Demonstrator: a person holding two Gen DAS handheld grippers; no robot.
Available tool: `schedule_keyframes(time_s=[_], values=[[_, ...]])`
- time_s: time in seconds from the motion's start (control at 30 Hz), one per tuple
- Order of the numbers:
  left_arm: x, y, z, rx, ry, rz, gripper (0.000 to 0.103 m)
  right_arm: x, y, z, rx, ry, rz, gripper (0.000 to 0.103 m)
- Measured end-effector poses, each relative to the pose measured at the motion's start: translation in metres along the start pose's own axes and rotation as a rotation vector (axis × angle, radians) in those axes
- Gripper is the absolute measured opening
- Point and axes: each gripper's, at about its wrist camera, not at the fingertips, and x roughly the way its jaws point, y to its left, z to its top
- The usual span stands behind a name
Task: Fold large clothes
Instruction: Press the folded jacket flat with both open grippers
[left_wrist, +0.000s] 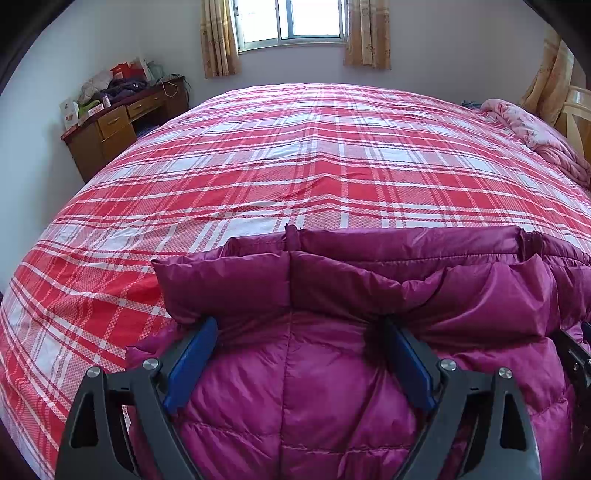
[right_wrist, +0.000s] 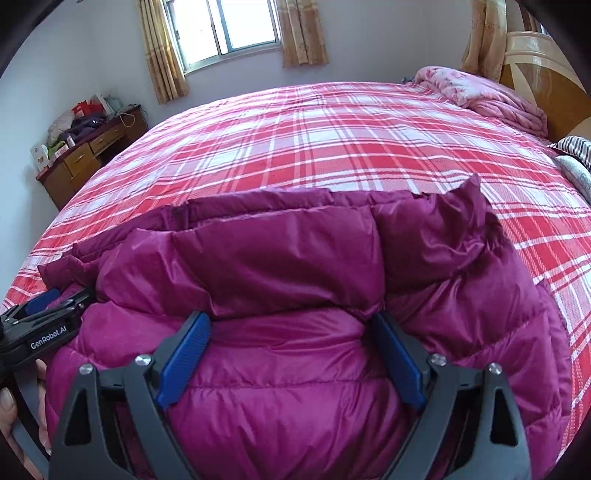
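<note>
A magenta puffer jacket (left_wrist: 295, 398) (right_wrist: 295, 254) lies folded on the near side of the bed, its top flap doubled over toward me. My left gripper (left_wrist: 299, 321) stands wide open over the jacket's left part, blue pads (left_wrist: 192, 362) apart, with puffy fabric bulging between them and the tips tucked at the flap's edge. Over the right part my right gripper (right_wrist: 291, 316) is open the same way, its fingertips (right_wrist: 395, 350) against the fold. The left gripper (right_wrist: 44, 321) also shows at the left edge of the right wrist view, held by a hand (right_wrist: 7, 406).
The bed (left_wrist: 295, 166) (right_wrist: 332, 147) carries a red and white plaid sheet. A pink quilt (right_wrist: 491, 96) is bunched by the wooden headboard (right_wrist: 543, 74) at the far right. A cluttered wooden desk (left_wrist: 122, 118) stands at the far left wall.
</note>
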Motion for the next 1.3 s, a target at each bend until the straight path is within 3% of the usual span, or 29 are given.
schedule_keyframes(time_s=[1.13, 1.3], values=[[0.005, -0.006, -0.001, 0.032, 0.015, 0.042, 0.092, 0.016, 0.013, 0.002, -0.063, 0.082, -0.078, 0.099], [-0.006, -0.011, -0.002, 0.054, 0.011, 0.081, 0.092, 0.017, 0.014, 0.001, -0.072, 0.082, -0.092, 0.099]])
